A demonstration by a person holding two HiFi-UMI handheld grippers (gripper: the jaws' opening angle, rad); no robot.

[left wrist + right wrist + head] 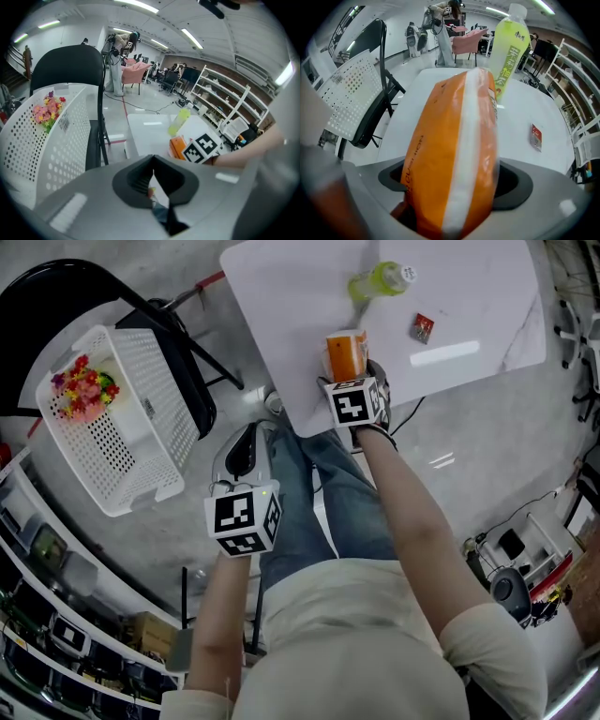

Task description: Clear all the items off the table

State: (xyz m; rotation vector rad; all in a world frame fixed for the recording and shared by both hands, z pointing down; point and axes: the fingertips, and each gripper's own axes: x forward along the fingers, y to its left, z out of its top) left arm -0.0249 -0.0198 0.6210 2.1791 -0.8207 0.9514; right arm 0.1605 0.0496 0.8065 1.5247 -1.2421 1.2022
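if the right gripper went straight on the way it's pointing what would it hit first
The orange packet: it already stands between the right gripper's open jaws, so further travel would press onto it, then probably reach the white table beneath, though depth is hard to judge.
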